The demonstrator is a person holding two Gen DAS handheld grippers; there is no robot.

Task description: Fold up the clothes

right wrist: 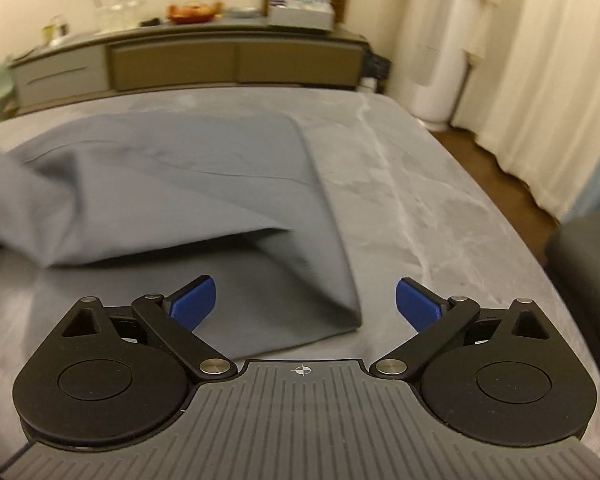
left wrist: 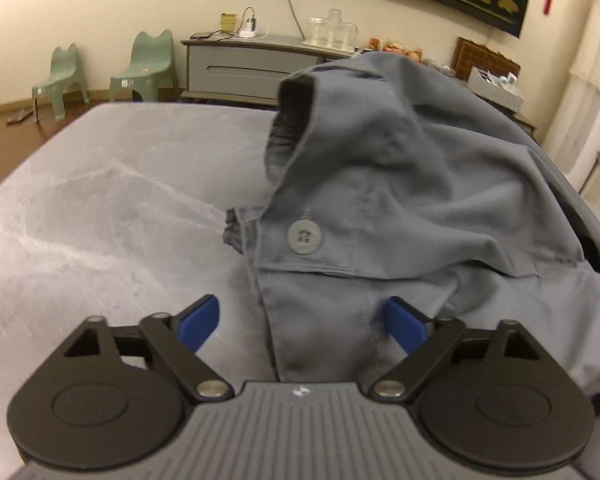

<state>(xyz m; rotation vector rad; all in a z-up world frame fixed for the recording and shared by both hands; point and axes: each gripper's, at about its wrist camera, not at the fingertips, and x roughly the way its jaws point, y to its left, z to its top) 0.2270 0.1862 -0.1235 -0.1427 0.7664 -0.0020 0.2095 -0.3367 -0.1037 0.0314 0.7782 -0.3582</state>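
A grey-blue garment point(left wrist: 400, 184) lies rumpled on the grey marbled table point(left wrist: 100, 208), with an elastic waistband standing up at the back and a round grey button point(left wrist: 304, 236) on a flap. My left gripper point(left wrist: 306, 326) is open just over the garment's near edge, its blue pads apart and pressing on nothing. In the right wrist view the same garment point(right wrist: 188, 176) lies folded over on itself, and its near folded corner point(right wrist: 350, 316) lies between the wide-spread blue pads of my open right gripper point(right wrist: 306, 306). Neither gripper holds cloth.
Two green plastic stools point(left wrist: 144, 68) stand on the brown floor beyond the table's far left. A long grey sideboard point(right wrist: 188, 60) with glassware and boxes runs along the back wall. A white appliance point(right wrist: 440, 60) and curtains stand at the right, and a dark seat point(right wrist: 588, 256) is beside the table.
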